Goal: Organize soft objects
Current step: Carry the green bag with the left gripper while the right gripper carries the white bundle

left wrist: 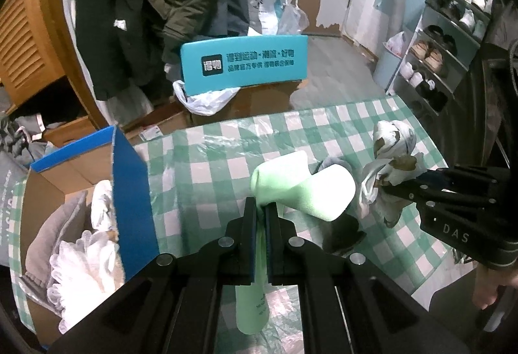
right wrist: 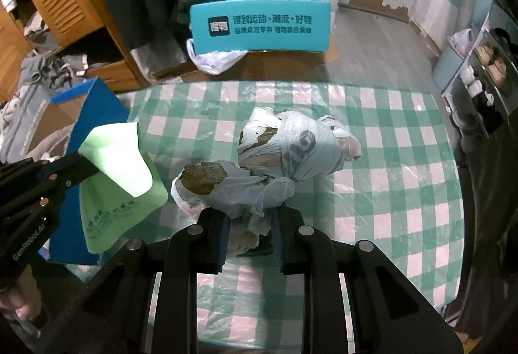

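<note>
Currently, left hand-held gripper (left wrist: 261, 211): pinched on green bag (left wrist: 291, 185), held above the bench (left wrist: 210, 160).
Right hand-held gripper (right wrist: 249, 224): clamped on knotted white bag (right wrist: 285, 153).
Advice: both are best carried toward the box (left wrist: 129, 192) at the left edge, grips kept firm.

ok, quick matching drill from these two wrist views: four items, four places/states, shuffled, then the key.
Items
1. green bag
2. knotted white bag
3. blue-flapped cardboard box
4. teal sign

Places/states
A. on the floor beyond the checked tablecloth
B. pinched in the left gripper
C. at the table's left edge, white and grey soft things inside
D. gathered end clamped in the right gripper

Pairs: 1-B, 2-D, 3-C, 4-A
</note>
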Demonstrator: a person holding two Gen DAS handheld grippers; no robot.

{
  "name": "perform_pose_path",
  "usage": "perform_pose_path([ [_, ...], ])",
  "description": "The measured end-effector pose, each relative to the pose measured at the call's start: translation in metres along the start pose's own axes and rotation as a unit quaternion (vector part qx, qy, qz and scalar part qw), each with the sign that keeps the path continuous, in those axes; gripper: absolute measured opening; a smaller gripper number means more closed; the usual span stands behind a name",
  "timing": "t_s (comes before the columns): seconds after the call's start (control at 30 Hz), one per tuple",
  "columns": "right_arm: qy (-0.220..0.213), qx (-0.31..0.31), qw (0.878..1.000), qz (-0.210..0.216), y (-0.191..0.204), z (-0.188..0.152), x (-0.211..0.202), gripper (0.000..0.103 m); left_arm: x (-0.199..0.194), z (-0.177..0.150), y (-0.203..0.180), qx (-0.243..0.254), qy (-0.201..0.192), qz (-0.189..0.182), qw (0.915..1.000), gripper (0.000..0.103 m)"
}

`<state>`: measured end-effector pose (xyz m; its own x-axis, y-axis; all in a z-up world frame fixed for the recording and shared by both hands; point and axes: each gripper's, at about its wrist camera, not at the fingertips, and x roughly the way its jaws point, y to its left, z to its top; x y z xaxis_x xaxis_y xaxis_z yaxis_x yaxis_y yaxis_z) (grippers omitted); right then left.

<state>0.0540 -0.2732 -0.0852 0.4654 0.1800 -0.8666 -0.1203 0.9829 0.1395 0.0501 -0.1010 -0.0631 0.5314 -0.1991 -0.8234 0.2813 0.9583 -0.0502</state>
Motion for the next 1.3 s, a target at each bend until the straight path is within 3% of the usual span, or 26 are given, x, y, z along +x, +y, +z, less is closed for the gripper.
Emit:
perform_pose_path([
  [0.53, -0.022, -0.022, 0.999, 0.019, 0.031, 0.018, -0.014, 0.021, -0.033, 0.009, 0.04, -0.044, -0.037, 0.011, 0.9983, 0.004],
  [1.3, -0.038, -0.076, 0.995, 0.05, 0.099, 0.046, -0.019, 0.021, -0.07, 0.004, 0.102, -0.083, -0.07, 0.069, 0.9918, 0.004],
])
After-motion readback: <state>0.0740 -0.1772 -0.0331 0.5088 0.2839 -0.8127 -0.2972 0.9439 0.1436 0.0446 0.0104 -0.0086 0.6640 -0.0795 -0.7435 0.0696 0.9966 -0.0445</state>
